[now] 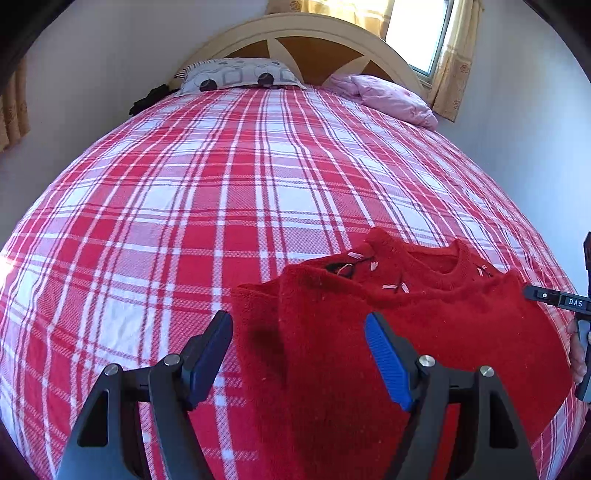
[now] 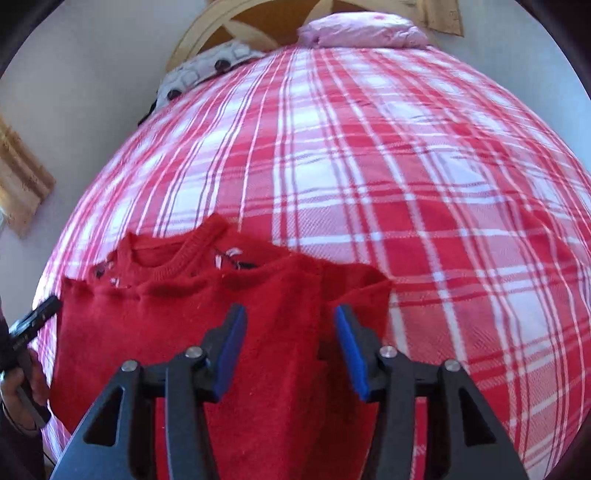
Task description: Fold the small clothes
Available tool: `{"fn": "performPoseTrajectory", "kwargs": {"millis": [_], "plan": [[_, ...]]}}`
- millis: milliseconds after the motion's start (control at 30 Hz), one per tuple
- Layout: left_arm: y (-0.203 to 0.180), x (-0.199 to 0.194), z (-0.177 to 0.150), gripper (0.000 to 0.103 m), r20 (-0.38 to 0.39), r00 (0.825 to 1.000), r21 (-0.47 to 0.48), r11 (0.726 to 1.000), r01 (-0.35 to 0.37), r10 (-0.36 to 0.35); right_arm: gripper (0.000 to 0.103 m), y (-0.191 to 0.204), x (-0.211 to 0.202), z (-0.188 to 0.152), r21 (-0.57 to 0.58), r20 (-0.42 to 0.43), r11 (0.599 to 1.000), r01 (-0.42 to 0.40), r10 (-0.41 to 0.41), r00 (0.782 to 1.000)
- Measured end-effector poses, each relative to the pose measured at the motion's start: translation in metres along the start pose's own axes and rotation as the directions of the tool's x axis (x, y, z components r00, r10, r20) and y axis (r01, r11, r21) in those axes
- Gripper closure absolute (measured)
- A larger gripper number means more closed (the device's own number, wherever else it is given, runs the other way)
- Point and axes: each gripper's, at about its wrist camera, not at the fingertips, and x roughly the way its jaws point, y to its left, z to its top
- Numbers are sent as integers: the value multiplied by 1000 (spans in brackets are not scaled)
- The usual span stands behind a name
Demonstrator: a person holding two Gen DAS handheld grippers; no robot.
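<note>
Red sweater (image 1: 424, 332) on plaid bedspread (image 1: 221, 184) — sleeves folded in.

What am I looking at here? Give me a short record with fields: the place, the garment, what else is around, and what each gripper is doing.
place: bed with a red and white plaid sheet
garment: red sweater, lying on the sheet, collar toward the headboard, sides folded in
pillows: patterned pillow and pink pillow by the headboard
left gripper: open, over the sweater's left edge, holding nothing
right gripper: open, over the sweater's right part, holding nothing
</note>
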Motion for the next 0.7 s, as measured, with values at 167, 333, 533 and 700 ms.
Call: {"fn": "performPoseTrajectory", "kwargs": {"millis": [167, 333, 533, 700], "plan": [[-1, 13, 3, 91, -41, 998, -5, 999, 44, -45, 84, 4, 21, 1, -20, -48, 1000, -12, 11, 999], [4, 3, 10, 99, 32, 998, -6, 999, 49, -49, 91, 6, 12, 4, -23, 0, 1000, 2, -2, 1000], [18, 10, 15, 99, 44, 999, -60, 998, 29, -27, 92, 4, 4, 13, 0, 59, 999, 34, -34, 998], [16, 33, 10, 99, 9, 1000, -40, 999, -5, 6, 92, 4, 24, 10, -15, 23, 997, 74, -74, 997]]}}
